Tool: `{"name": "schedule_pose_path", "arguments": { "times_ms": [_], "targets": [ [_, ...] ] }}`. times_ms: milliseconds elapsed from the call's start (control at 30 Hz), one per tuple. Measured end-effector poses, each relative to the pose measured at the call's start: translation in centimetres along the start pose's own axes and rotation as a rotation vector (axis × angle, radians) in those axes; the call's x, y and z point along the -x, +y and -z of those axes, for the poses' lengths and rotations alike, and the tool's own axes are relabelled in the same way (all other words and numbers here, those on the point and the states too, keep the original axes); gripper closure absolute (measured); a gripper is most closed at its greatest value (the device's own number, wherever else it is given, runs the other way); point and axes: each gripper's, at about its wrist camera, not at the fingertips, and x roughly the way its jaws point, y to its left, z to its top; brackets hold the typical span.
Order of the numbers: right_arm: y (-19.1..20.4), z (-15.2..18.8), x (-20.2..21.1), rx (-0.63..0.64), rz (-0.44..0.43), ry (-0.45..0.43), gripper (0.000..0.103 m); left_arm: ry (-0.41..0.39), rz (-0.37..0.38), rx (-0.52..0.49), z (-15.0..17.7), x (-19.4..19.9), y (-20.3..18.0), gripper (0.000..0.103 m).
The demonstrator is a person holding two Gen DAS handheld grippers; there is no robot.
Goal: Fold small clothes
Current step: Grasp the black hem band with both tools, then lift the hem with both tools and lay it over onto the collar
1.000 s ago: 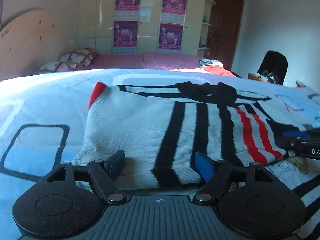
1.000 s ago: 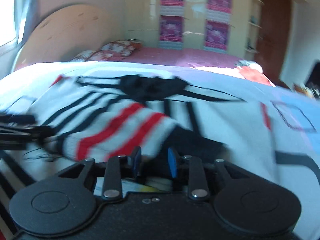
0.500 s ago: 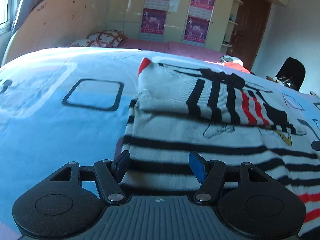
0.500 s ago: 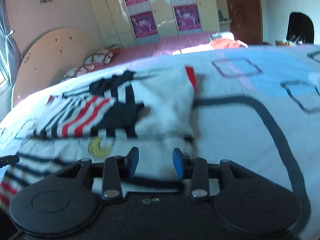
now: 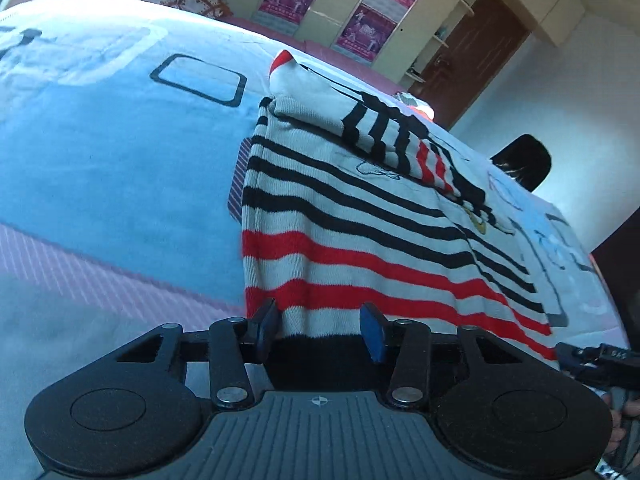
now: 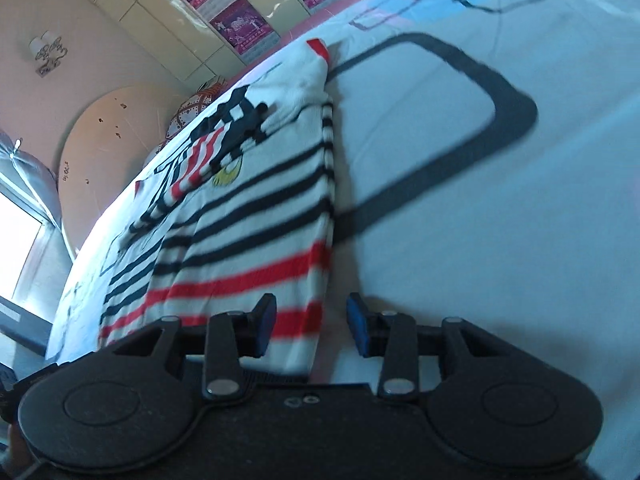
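A small white sweater point(image 5: 360, 240) with black and red stripes lies flat on the bed, its sleeves point(image 5: 380, 128) folded across the chest. My left gripper point(image 5: 319, 328) is at the sweater's left hem corner. Its jaws are closing, with the dark hem between them and the pads still apart from the cloth. In the right wrist view the same sweater point(image 6: 248, 240) runs away from my right gripper point(image 6: 311, 326). That gripper is open, and the right hem corner lies between its fingers, nearer the left one. The right gripper's tip point(image 5: 592, 360) also shows low at the right in the left wrist view.
The bed has a light blue sheet point(image 5: 120, 160) printed with dark rounded rectangles point(image 6: 460, 120). A pink striped cover point(image 5: 80, 276) shows at its near left. A round headboard point(image 6: 100, 140), pillows point(image 5: 196, 2), a postered wardrobe point(image 5: 332, 8), a brown door point(image 5: 472, 52) and a black chair point(image 5: 524, 164) stand beyond.
Both grippers have drawn back from the folded sleeves to the sweater's near hem, rolling as they went. The left jaws have narrowed; the right jaws have widened a little.
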Motion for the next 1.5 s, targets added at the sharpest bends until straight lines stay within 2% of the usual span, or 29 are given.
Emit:
{"name": "schedule_pose_path", "arguments": {
  "times_ms": [233, 400, 533, 767, 833, 867, 1000, 1033, 1067, 1100, 1133, 1200, 1267, 1367, 1433, 1500],
  "targets": [
    [1.6, 5.0, 1.9, -0.070, -0.024, -0.009, 0.064, 0.036, 0.069, 0.025, 3.6, 2.8, 1.7, 0.058],
    [0.9, 7.1, 2.7, -0.163, -0.070, -0.041, 0.064, 0.067, 0.242, 0.228, 4.4, 2.0, 4.4, 0.058],
    [-0.7, 7.0, 2.4, -0.273, -0.127, -0.052, 0.066, 0.074, 0.311, 0.299, 4.1, 0.6, 5.4, 0.058],
    [-1.0, 5.3, 0.2, -0.271, -0.217, -0.014, 0.067, 0.076, 0.314, 0.239, 3.2, -1.0, 3.6, 0.058],
    [-0.6, 5.0, -0.4, -0.253, -0.227, 0.001, 0.069, 0.077, 0.322, 0.245, 3.3, -1.4, 3.6, 0.068],
    [-0.4, 5.0, -0.5, -0.244, -0.233, 0.006, 0.070, 0.085, 0.322, 0.249, 3.4, -1.7, 3.5, 0.077],
    [-0.1, 5.2, -1.1, -0.218, -0.227, 0.028, 0.085, 0.071, 0.328, 0.267, 3.7, -2.3, 3.6, 0.078],
    [-0.1, 5.2, -1.1, -0.212, -0.219, 0.028, 0.094, 0.065, 0.329, 0.272, 3.6, -2.5, 3.6, 0.079],
    [-0.1, 5.2, -1.2, -0.201, -0.197, 0.028, 0.097, 0.057, 0.325, 0.269, 3.6, -2.6, 3.6, 0.082],
    [0.1, 5.2, -1.1, -0.181, -0.176, 0.022, 0.097, 0.052, 0.300, 0.257, 3.6, -2.7, 3.4, 0.099],
    [0.2, 5.2, -0.8, -0.161, -0.163, 0.011, 0.097, 0.049, 0.282, 0.250, 3.5, -2.7, 3.3, 0.099],
    [1.3, 5.0, 0.0, -0.112, -0.137, -0.017, 0.097, 0.004, 0.293, 0.252, 3.3, -1.9, 3.1, 0.099],
    [2.4, 4.7, 1.5, -0.079, -0.154, -0.055, 0.097, -0.061, 0.327, 0.227, 2.6, 0.0, 2.6, 0.099],
    [3.8, 4.2, 4.0, -0.032, -0.184, -0.109, 0.097, -0.110, 0.333, 0.195, 1.8, 2.4, 2.3, 0.100],
    [3.7, 4.4, 4.9, -0.035, -0.191, -0.131, 0.097, -0.107, 0.319, 0.187, 2.1, 3.0, 2.7, 0.100],
    [2.9, 4.8, 4.0, -0.041, -0.150, -0.110, 0.098, -0.074, 0.277, 0.186, 2.9, 2.3, 3.5, 0.100]
  ]
}}
